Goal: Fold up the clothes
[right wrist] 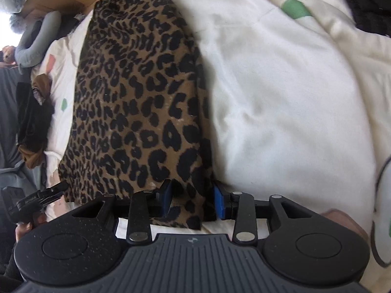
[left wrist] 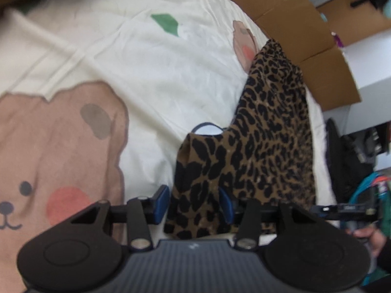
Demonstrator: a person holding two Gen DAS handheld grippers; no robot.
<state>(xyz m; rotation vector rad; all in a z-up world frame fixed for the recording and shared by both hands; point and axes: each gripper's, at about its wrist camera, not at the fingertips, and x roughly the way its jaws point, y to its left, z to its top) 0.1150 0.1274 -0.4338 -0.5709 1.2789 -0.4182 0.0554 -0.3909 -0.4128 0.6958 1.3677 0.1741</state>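
Note:
A leopard-print garment (left wrist: 268, 127) lies in a long folded strip on a cream bedspread (left wrist: 146, 68) printed with bears. My left gripper (left wrist: 194, 204) has its blue pads either side of the garment's near corner, with a gap between the pads and the cloth bunched between them. In the right wrist view the same garment (right wrist: 136, 92) stretches away from me. My right gripper (right wrist: 193, 201) likewise straddles the near edge of the cloth, pads apart. The other gripper shows at the left edge of the right wrist view (right wrist: 36, 200).
Cardboard boxes (left wrist: 305, 36) stand past the far edge of the bed. A dark heap of clothes (right wrist: 34, 117) lies on the bed at the left in the right wrist view. Black fabric (right wrist: 366, 0) lies at the top right. Bags and clutter (left wrist: 361, 166) sit beside the bed.

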